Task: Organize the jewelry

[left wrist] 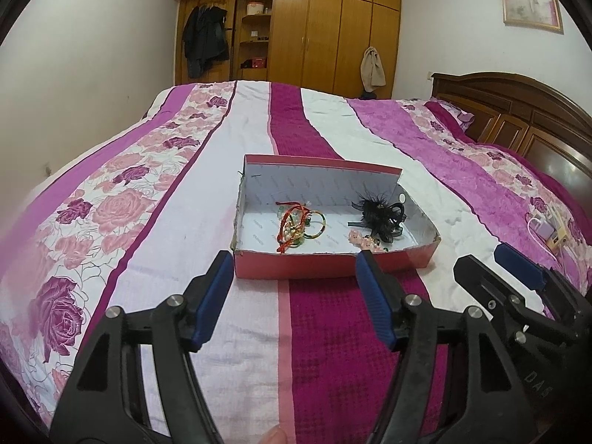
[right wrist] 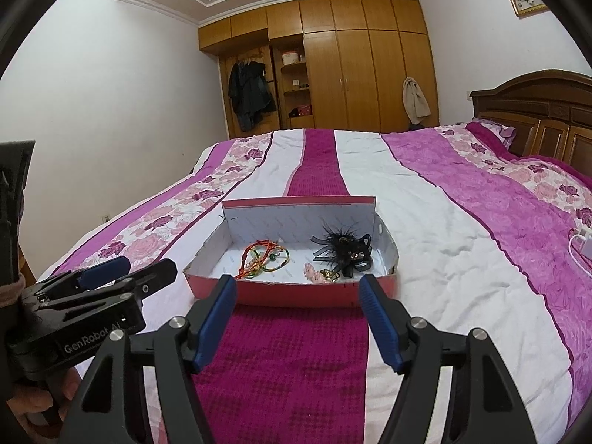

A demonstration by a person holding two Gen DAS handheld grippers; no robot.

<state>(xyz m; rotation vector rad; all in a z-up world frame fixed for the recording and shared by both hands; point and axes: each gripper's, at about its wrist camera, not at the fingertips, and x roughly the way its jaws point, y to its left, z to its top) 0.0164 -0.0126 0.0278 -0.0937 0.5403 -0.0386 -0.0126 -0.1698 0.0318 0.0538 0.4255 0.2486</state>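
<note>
Both my tools hang spread wide and empty over the bed (left wrist: 111, 185), the left tool (left wrist: 294, 296) and the right tool (right wrist: 298, 312) each short of the red box (left wrist: 314, 268) lying open on the quilt. The jewelry sits inside: a tangle of bangles and cords (left wrist: 299, 227) toward the left, a black feathered clip (left wrist: 381, 214) to the right, a pink piece (left wrist: 360, 240) near the front wall. I judge all of it light; the bangles are stiff and slippery, so I'd pinch a rim, while the feathers crush easily and want a soft hold at the base. My right view shows gold beside the pink piece (right wrist: 329, 276); my left shows a charger on the quilt (left wrist: 547, 227)
</note>
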